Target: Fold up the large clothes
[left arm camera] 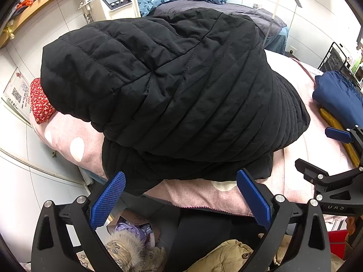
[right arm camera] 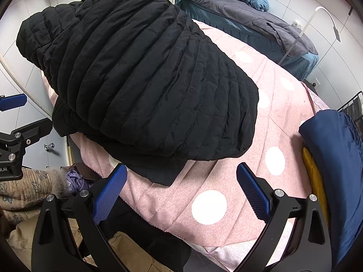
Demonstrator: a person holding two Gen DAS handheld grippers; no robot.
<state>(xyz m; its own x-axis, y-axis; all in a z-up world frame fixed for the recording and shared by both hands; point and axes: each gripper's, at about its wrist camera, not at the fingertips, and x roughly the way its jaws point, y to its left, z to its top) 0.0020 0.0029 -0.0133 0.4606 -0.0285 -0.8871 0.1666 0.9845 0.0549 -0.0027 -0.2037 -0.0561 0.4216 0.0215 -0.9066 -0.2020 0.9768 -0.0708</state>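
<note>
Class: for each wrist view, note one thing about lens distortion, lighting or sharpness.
Left wrist view: fisheye bows the wall tiles; the black quilted jacket stays sharp, stitching legible. Right wrist view: even, soft light, the pink dotted bedspread bulges barrel-like, dark vignette at the corners.

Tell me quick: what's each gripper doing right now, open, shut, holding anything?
Left gripper: open, empty, at the near edge of the black quilted jacket.
Right gripper: open, empty, over the pink dotted bedcover.

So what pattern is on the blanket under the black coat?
Pink with big white dots. The blanket under the black coat shows best in the right wrist view.
</note>
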